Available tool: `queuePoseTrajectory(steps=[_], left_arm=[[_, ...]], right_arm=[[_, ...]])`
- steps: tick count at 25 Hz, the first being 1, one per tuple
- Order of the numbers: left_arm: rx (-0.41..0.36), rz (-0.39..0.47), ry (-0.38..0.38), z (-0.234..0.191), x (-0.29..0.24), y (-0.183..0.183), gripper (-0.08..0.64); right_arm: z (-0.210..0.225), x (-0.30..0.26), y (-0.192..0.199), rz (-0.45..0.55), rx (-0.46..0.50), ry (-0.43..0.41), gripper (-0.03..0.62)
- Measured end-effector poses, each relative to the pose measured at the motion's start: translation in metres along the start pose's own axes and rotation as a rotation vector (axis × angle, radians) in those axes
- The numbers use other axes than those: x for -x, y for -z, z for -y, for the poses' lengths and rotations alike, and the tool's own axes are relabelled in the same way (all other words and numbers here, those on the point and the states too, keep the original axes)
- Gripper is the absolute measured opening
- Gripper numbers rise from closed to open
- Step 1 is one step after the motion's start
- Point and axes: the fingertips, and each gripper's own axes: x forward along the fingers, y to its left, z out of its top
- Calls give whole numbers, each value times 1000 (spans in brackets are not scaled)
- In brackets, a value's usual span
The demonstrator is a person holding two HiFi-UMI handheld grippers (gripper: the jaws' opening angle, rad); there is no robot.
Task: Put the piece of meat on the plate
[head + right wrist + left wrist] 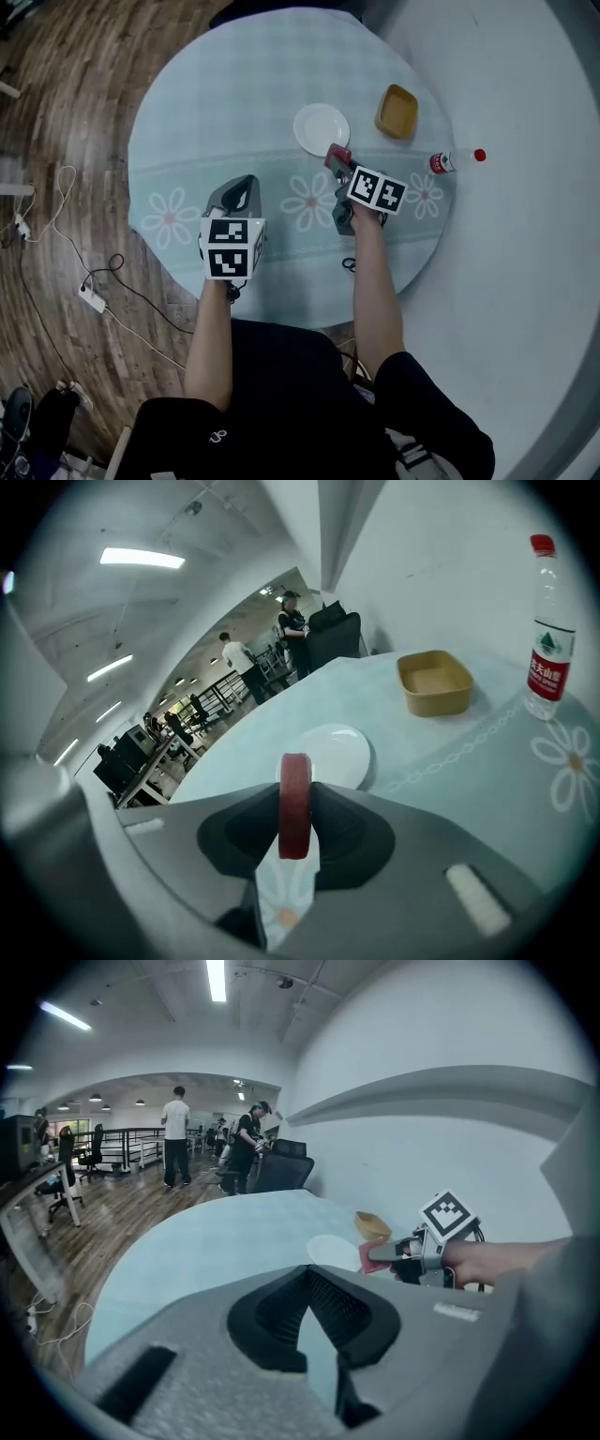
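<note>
A red slab of meat [337, 155] stands on edge between the jaws of my right gripper [341, 165], which is shut on it. It hangs just right of and nearer than the white plate [321, 128] on the round table. In the right gripper view the meat [295, 794] fills the gap of that gripper [296, 829], with the plate [330, 752] just beyond it. My left gripper [246, 184] hovers over the table's near left part, apart from everything. Its jaws meet at the tips [307, 1274] with nothing between them. From there I see the plate [330, 1252] and the held meat [373, 1253].
A tan square bowl [397, 111] sits right of the plate. A water bottle [457, 160] with a red cap lies at the table's right edge. The pale blue cloth with a flower band [187, 112] covers the table. Cables and a power strip [92, 298] lie on the wooden floor at left.
</note>
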Motion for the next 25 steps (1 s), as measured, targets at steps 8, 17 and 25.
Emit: queuePoseTrajectory(steps=[8, 17, 25], left_arm=[[76, -16, -81, -47, -6, 7, -6], [74, -55, -109, -64, -11, 22, -6], [18, -23, -95, -48, -8, 4, -6]], right_arm=[[-1, -70, -27, -100, -49, -63, 103], [5, -103, -32, -113, -93, -125, 116], [28, -81, -41, -55, -44, -2, 242]])
